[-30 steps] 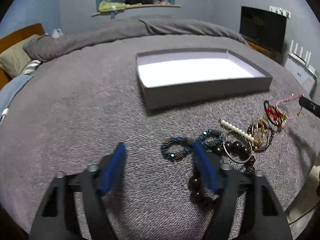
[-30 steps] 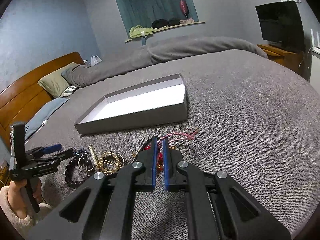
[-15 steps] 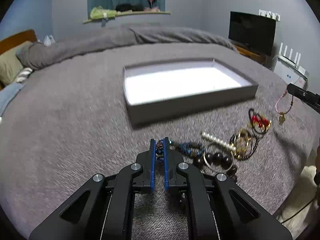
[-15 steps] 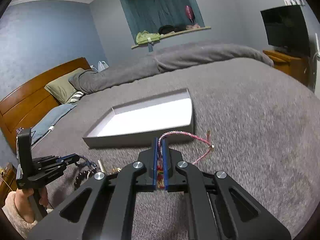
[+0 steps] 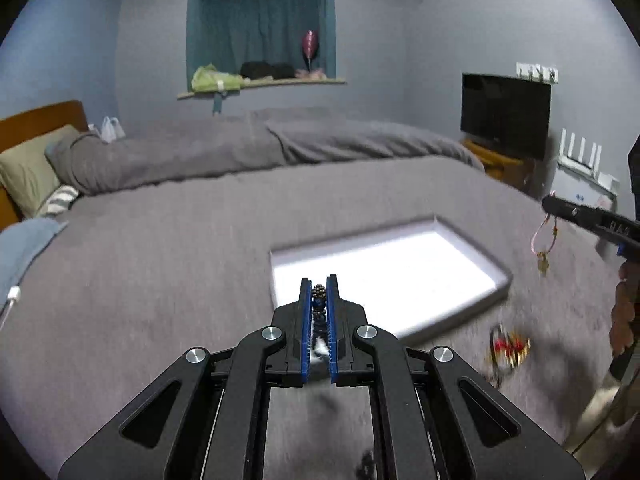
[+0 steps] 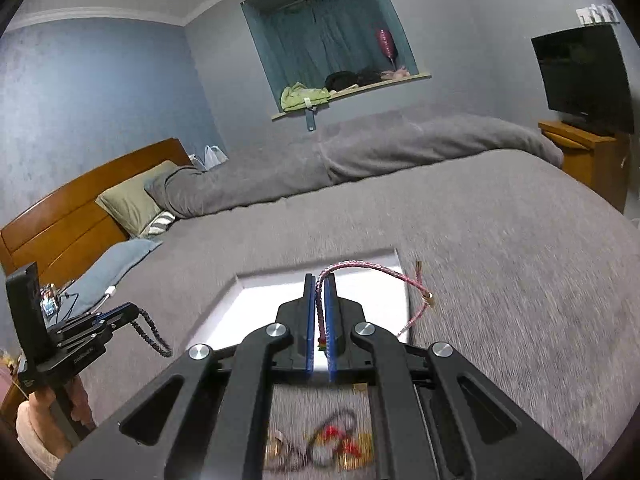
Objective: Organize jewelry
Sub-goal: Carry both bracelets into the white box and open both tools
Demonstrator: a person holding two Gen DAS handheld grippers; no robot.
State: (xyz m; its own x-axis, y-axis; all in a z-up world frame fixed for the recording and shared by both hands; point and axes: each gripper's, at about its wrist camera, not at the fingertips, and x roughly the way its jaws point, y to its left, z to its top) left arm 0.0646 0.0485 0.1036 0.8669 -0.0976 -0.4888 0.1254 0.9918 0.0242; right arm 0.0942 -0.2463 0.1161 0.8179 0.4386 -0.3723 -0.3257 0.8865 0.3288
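Left gripper (image 5: 319, 285) is clamped on a dark beaded bracelet (image 5: 319, 300), held above the near edge of the shallow grey box (image 5: 494, 264). Right gripper (image 6: 320, 280) is pinched on a pink braided cord bracelet (image 6: 370, 267), also over the box. Red-and-gold jewelry (image 5: 508, 348) is left on the grey bedspread (image 5: 160, 248) just beside the box.

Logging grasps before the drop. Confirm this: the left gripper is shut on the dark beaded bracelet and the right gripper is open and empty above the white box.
Not quite. The right gripper is not open and empty: the right wrist view shows it shut on the pink braided cord bracelet above the white box. The left gripper is indeed shut on the dark beaded bracelet.
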